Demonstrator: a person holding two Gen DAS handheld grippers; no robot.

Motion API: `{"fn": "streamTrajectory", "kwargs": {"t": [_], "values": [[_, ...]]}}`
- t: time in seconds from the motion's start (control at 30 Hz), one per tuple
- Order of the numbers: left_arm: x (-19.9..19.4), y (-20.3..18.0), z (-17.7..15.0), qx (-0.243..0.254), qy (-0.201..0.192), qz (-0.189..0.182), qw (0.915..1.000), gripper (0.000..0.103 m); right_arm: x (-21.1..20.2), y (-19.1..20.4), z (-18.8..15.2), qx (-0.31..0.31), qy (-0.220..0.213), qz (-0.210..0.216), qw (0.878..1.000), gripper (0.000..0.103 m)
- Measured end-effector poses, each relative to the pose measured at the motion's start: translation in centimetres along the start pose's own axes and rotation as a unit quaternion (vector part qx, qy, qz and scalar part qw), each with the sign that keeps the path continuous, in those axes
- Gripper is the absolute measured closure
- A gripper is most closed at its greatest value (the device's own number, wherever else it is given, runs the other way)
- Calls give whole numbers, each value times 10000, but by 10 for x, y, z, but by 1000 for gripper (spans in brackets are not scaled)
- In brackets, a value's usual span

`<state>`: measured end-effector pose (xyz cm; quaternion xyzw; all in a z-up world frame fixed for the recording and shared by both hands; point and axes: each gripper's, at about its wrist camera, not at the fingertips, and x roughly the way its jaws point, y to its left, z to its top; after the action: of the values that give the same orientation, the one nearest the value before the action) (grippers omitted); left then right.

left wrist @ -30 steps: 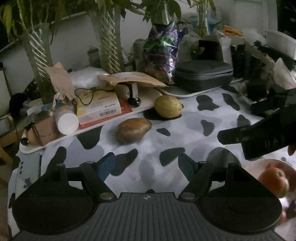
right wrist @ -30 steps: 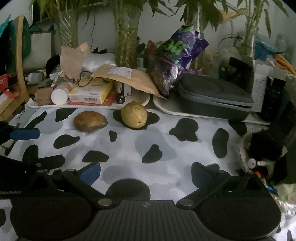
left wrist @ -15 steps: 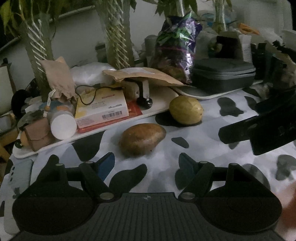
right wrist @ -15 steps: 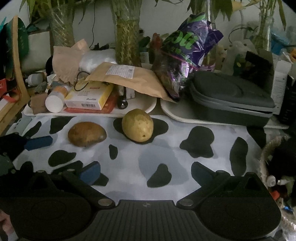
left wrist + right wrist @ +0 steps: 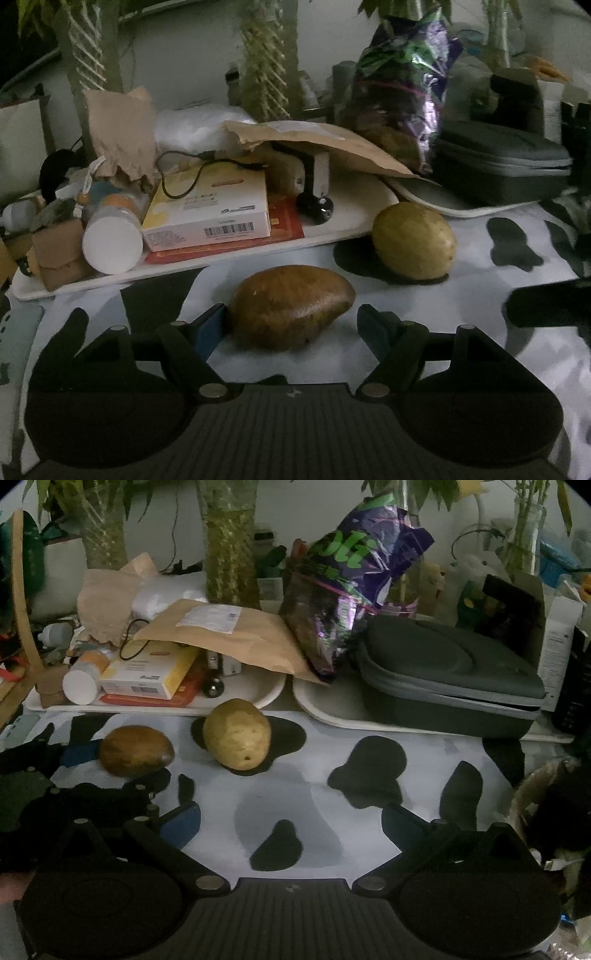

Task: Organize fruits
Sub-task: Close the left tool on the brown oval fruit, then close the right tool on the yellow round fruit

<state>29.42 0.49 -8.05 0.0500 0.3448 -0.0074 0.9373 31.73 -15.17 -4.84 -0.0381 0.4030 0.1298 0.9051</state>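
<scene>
Left gripper [image 5: 291, 325]: held low over the cow-print tablecloth [image 5: 480, 350], jaws spread wide on either side of the brown fruit; the blue left pad is seen touching or just beside the fruit's left end, the right pad stands apart from it. Nothing is clamped.

Brown fruit [image 5: 291, 306]: an oval, mango-like fruit lying on the tablecloth between the left gripper's fingers; in the right wrist view [image 5: 136, 750] it is seen at the left, with a blue fingertip at its left end.

Yellow-green fruit [image 5: 413, 240]: a rounder fruit lying farther away and to the right of the brown one, apart from it, just in front of the white tray [image 5: 351, 206]; in the right wrist view [image 5: 237, 733] it sits left of centre.

Right gripper [image 5: 291, 821]: jaws wide open above bare tablecloth, nothing held; both fruits lie farther off and to its left.

Far clutter: a yellow-and-white box [image 5: 207, 210] with a barcode and a white-capped bottle [image 5: 110, 240] are seen on the tray; a brown paper envelope [image 5: 229, 635], a purple foil bag [image 5: 351, 576] and a grey zip case [image 5: 447, 675] lie behind.
</scene>
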Motion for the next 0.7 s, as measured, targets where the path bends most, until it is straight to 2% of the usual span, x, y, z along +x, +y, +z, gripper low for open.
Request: {"fn": "streamTrajectory", "kwargs": {"t": [0.47,0.7], "values": [[15,-7,9,-245,-10,282,9993,22,3,-5,3,126,-41,-14,9999,0],[15,3,11,-276,31,67,9996,28,8,-2,4,104,-57,-36,9999,0]]}}
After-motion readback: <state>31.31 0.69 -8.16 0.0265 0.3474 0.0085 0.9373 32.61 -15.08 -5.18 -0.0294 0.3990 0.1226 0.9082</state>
